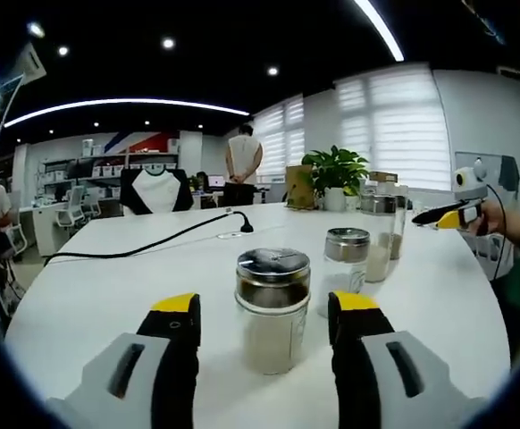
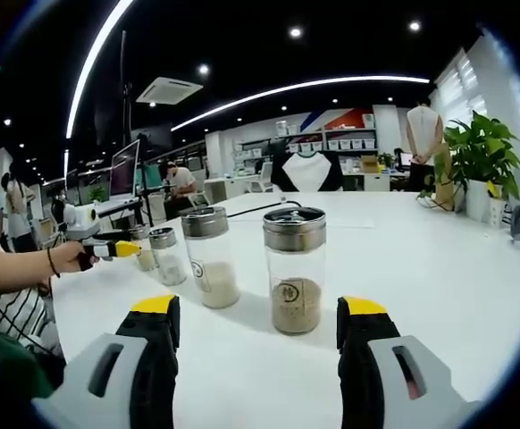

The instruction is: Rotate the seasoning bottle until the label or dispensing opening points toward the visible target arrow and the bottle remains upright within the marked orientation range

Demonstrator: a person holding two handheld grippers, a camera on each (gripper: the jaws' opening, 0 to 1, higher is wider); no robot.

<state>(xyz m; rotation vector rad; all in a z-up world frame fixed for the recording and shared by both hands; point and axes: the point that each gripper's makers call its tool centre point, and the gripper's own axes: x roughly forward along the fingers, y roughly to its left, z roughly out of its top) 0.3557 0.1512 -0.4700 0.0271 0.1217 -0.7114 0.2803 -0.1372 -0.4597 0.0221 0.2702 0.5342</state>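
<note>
Seasoning bottle [image 1: 272,308] between open left gripper [image 1: 264,308].

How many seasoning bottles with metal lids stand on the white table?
3 in the left gripper view: a short bottle between the left gripper's open jaws, a smaller bottle behind it, and a tall bottle farther right. More may be hidden behind them.

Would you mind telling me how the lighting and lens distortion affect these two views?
Left gripper view: the bright blinds wash out, and the ceiling light strip bows from fisheye. Right gripper view: even light, soft shadows under the jars, and the far office looks small and soft.
</note>
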